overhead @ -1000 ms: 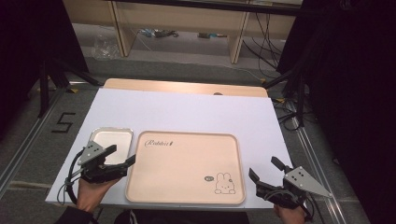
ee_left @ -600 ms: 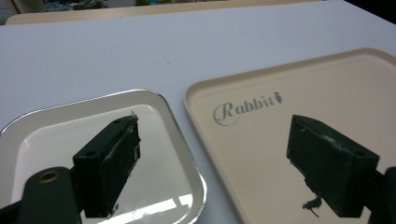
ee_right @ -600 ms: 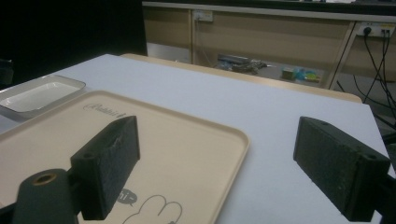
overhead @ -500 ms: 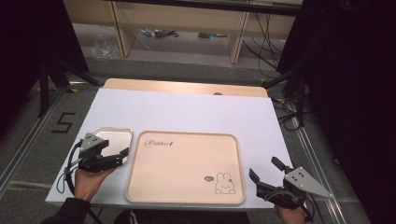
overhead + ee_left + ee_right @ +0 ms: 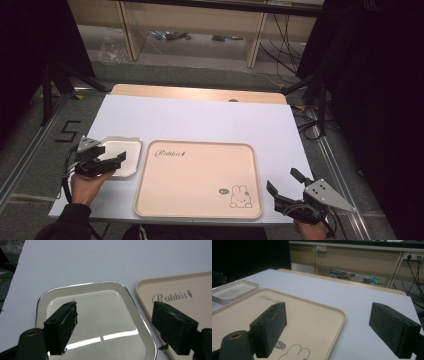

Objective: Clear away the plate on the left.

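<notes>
A small silver metal tray (image 5: pixel 121 154) lies on the white table (image 5: pixel 200 120) toward its left side, just beside the left edge of a large beige tray (image 5: pixel 197 180); the two rims come close, though whether they touch is hard to judge from the high view. In the left gripper view the silver tray (image 5: pixel 95 315) is shiny and empty, with the beige tray's "Rabbit" lettering (image 5: pixel 172 297) at the right. The left gripper (image 5: pixel 116 160) hangs over the silver tray's near part, its jaws spread wide apart and holding nothing; one jaw sits above the tray's inside, the other near the gap between the trays. The right gripper (image 5: pixel 285 186) is at the table's near right corner, just beyond the beige tray's rabbit drawing (image 5: pixel 240 196); its jaws also stand wide apart and empty, pointing across the beige tray (image 5: pixel 317 322).
</notes>
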